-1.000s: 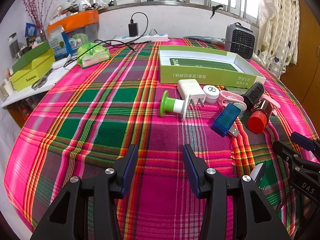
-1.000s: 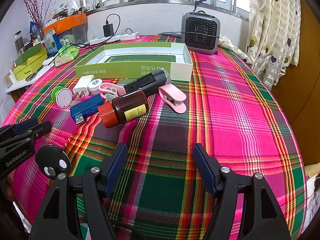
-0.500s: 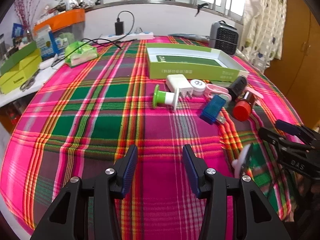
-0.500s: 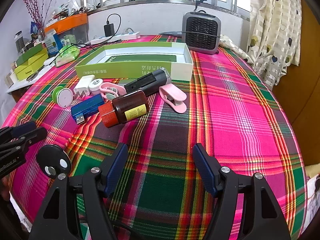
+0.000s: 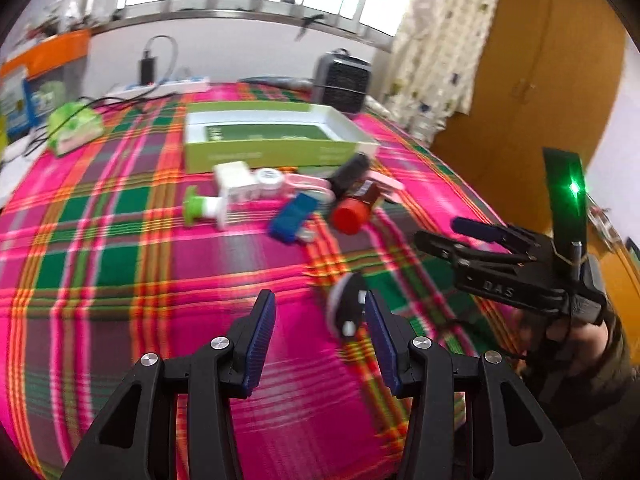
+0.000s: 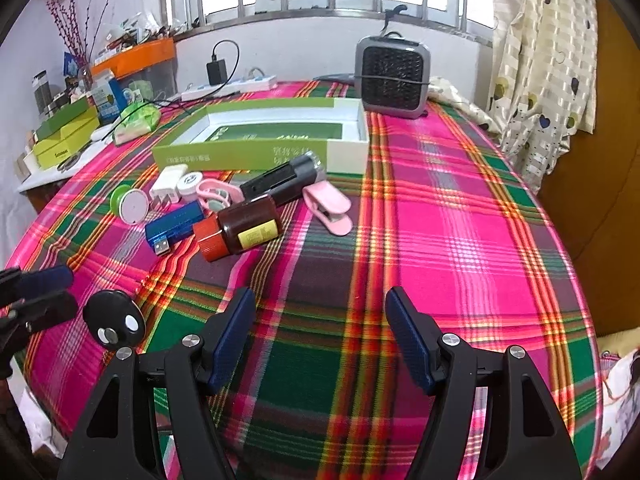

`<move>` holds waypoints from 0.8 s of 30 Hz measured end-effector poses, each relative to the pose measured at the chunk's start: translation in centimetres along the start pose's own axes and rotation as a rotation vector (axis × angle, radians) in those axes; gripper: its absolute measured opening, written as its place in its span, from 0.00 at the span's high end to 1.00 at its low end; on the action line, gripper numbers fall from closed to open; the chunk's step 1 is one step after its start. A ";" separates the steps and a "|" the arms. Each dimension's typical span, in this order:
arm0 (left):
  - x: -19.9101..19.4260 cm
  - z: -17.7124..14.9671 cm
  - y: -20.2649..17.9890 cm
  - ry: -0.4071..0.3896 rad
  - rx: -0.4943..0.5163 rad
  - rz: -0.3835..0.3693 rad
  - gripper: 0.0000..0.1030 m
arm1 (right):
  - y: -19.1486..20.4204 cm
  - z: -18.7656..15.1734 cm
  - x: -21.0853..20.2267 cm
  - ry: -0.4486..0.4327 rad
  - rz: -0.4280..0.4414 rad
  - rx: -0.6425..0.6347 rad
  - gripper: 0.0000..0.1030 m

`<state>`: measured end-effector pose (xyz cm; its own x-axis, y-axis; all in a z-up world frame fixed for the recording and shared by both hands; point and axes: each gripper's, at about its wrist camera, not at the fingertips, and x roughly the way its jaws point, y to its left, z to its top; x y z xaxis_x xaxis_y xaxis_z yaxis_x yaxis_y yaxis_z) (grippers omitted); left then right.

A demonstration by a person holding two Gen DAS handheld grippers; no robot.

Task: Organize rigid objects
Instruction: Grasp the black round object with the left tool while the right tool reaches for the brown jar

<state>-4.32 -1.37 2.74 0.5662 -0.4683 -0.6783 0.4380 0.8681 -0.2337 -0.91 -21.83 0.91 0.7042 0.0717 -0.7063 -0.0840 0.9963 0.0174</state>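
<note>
A cluster of small objects lies in front of an open green-and-white box: a brown bottle with a red cap, a blue USB stick, a black cylinder, a pink clip, a white charger and a green-and-white spool. A black round disc stands near the table's front edge. My left gripper is open, its right finger close beside that disc. My right gripper is open and empty over the cloth.
The plaid tablecloth covers a round table. A grey heater stands at the back. A power strip with charger, a green tissue pack and stacked boxes are at the back left. A curtain hangs right.
My left gripper has swung right toward the black disc, which now sits by its right finger. The left view is motion-blurred. My right gripper has hardly moved.
</note>
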 end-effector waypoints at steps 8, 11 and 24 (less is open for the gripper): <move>1.9 -0.1 -2.0 0.065 0.079 -0.003 0.56 | -0.7 0.1 -0.5 -0.006 -0.011 0.012 0.34; 2.4 -0.2 -2.1 0.081 0.098 0.031 0.56 | -0.7 0.0 -0.5 -0.009 -0.009 0.009 0.34; 3.5 -0.1 -1.8 0.091 0.112 0.100 0.67 | -0.1 0.2 0.0 0.005 0.011 -0.009 0.34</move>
<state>-3.19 -4.57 0.77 0.5473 -0.3597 -0.7557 0.4605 0.8834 -0.0869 -0.80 -21.94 1.05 0.6999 0.0820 -0.7095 -0.0977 0.9950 0.0186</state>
